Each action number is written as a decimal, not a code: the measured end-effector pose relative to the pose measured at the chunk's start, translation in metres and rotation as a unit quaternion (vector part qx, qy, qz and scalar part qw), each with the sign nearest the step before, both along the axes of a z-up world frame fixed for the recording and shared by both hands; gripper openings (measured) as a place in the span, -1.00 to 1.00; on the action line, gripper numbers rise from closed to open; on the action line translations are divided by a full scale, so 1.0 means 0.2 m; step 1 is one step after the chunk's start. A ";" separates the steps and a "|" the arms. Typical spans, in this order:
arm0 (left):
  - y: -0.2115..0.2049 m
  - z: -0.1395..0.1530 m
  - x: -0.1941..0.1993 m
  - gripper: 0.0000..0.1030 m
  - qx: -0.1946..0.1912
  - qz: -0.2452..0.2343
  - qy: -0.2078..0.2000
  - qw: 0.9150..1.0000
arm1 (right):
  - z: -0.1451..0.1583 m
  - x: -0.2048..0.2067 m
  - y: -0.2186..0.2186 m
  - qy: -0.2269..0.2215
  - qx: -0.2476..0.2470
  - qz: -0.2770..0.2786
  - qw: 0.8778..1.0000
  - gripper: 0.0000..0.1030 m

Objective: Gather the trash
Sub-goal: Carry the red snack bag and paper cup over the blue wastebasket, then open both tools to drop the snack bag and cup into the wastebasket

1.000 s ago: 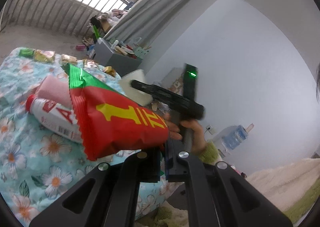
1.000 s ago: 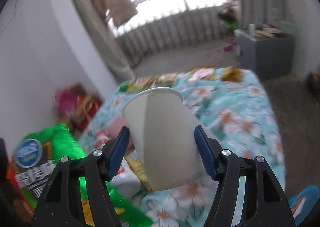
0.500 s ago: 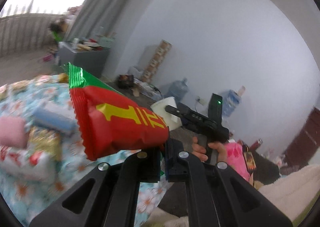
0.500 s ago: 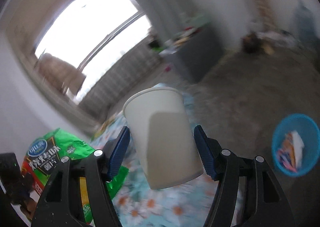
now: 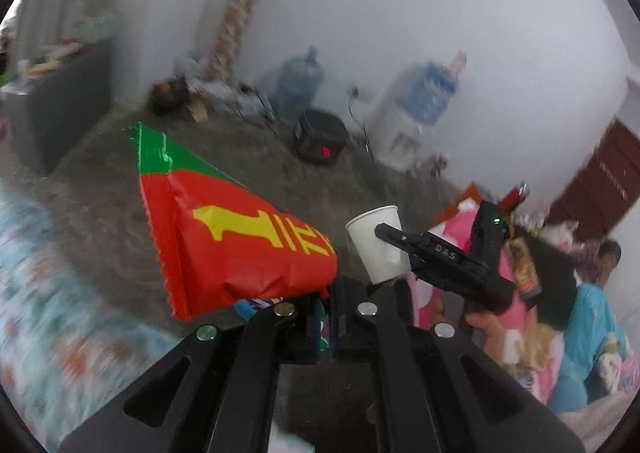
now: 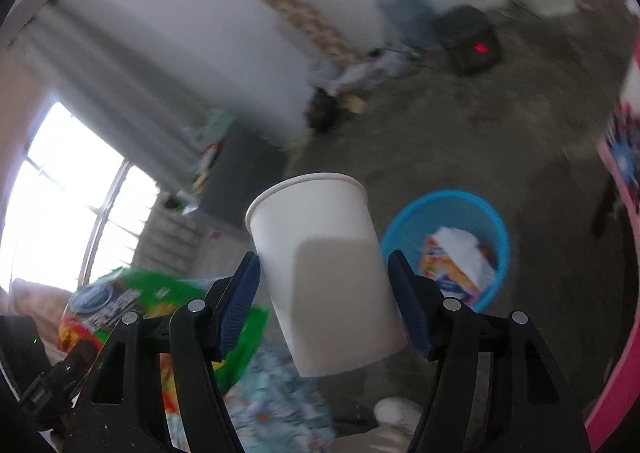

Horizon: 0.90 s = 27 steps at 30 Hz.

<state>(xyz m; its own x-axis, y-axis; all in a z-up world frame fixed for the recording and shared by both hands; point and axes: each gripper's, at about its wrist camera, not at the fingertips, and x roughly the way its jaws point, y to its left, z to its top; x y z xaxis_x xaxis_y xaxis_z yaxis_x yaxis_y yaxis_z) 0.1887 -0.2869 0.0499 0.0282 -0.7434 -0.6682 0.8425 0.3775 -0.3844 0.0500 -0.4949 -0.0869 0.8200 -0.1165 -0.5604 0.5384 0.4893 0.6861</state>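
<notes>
Evidently you were mid-carry, left tongs (image 5: 325, 317) clamped on the red snack bag (image 5: 236, 241), right tongs (image 6: 326, 293) gripping the paper cup (image 6: 320, 265), and next needed both over the blue bin (image 6: 492, 221) before releasing.

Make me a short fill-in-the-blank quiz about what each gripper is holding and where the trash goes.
1. The right gripper is shut on a white paper ____.
2. The left gripper is shut on a snack packet that is mostly ____.
3. The waste basket on the floor is ____ in colour.

Missing words: cup; red; blue
</notes>
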 end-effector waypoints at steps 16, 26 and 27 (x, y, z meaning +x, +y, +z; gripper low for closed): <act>-0.94 -1.13 0.21 0.05 0.189 0.010 0.134 0.973 | -0.57 0.07 -0.36 0.066 0.088 -0.063 0.992 0.20; -0.71 -0.86 0.39 0.24 0.160 0.080 0.128 0.976 | -0.72 0.15 -0.36 0.089 0.124 -0.036 0.988 0.23; -0.68 -0.79 0.40 0.28 0.152 0.081 0.120 0.978 | -0.72 0.18 -0.36 0.093 0.121 -0.028 0.988 0.23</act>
